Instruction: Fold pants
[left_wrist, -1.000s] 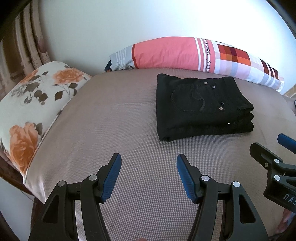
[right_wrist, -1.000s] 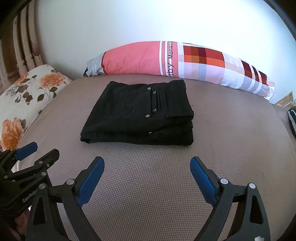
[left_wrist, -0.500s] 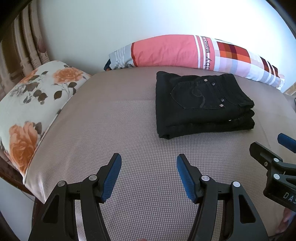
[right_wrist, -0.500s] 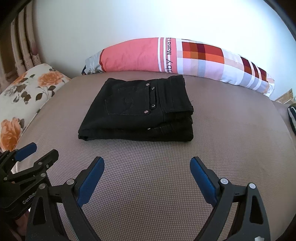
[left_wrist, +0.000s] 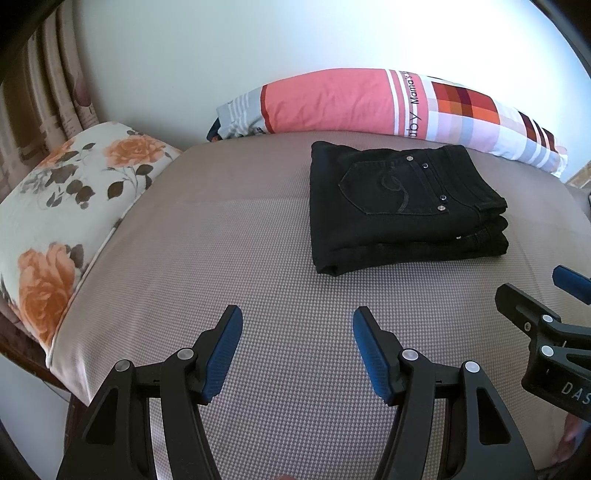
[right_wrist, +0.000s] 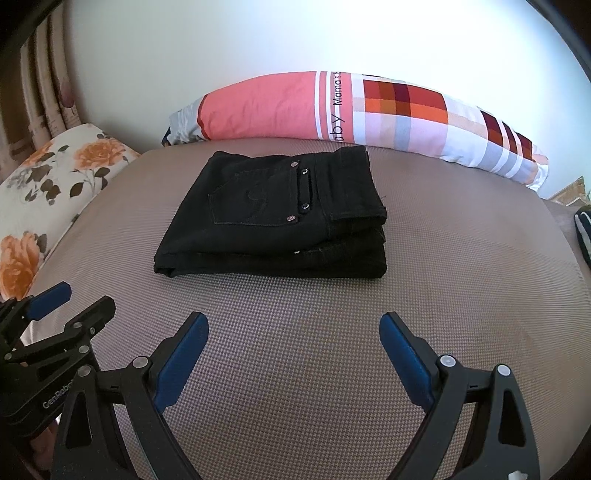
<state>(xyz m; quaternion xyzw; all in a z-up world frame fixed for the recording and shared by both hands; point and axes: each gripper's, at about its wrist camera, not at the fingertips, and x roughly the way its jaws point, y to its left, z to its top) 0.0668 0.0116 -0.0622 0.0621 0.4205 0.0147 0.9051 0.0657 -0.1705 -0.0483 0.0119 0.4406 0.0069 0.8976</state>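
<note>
Now you hold both tools low over the near part of the bed (left_wrist: 229, 236), side by side and aimed toward the wall, neither touching anything. Your left gripper (left_wrist: 297, 325) has its blue pads spread apart with nothing between them, and your right gripper (right_wrist: 293, 328) stands wider still, also empty. The black pants (right_wrist: 280, 218) lie folded into a compact stack on the brown cover, back pocket up, well ahead of both sets of fingers and just in front of the long pink and checked pillow (right_wrist: 332, 110). A floral pillow (left_wrist: 70, 206) sits at the left edge. Compared with a second ago, you have barely shifted: the finger spacing is unchanged, and the pants sit slightly nearer in the right wrist view.
</note>
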